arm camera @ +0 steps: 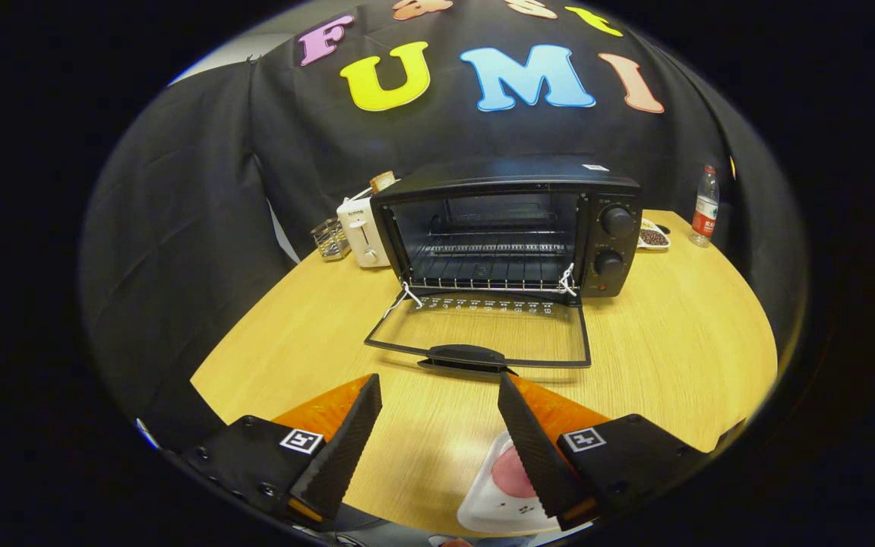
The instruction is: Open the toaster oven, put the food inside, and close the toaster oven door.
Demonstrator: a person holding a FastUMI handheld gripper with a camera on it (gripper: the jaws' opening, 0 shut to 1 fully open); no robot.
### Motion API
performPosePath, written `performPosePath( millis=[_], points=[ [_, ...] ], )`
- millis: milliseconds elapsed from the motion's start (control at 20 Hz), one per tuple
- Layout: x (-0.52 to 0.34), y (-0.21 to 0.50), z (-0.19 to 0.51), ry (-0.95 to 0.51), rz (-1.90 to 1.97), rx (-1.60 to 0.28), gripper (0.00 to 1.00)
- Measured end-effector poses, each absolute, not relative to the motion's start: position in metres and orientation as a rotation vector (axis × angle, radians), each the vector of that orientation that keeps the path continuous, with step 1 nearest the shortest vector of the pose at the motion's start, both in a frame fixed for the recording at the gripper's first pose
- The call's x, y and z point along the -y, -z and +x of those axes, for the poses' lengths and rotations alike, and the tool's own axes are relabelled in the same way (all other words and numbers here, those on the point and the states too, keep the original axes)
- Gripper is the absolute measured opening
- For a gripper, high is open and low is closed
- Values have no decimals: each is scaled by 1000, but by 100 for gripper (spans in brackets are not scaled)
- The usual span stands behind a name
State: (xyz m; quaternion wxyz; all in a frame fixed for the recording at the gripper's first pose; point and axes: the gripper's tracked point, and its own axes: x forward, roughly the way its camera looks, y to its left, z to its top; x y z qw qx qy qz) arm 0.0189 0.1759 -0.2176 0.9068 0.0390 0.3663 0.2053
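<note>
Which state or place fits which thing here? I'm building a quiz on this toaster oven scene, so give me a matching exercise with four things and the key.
Things:
1. toaster oven door
2. gripper
3. white plate
4. water bottle

Places or states:
A. standing upright at the table's far edge, beyond the oven's knob side
B. folded down flat, handle toward the fingers
C. open, holding nothing
D. on the table, partly under one finger, with pink food on it

Pairs: 1-B, 2-C, 3-D, 4-A
</note>
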Motion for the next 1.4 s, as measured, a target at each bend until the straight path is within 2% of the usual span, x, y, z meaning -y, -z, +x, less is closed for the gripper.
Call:
performPosePath(
  millis=[300,750,1400],
  points=[
    [-127,212,19,-473,130,-843,98],
    [-63,229,1,-563,241,-1098,98],
    [-16,283,-33,-564,202,-1426,99]
  ],
)
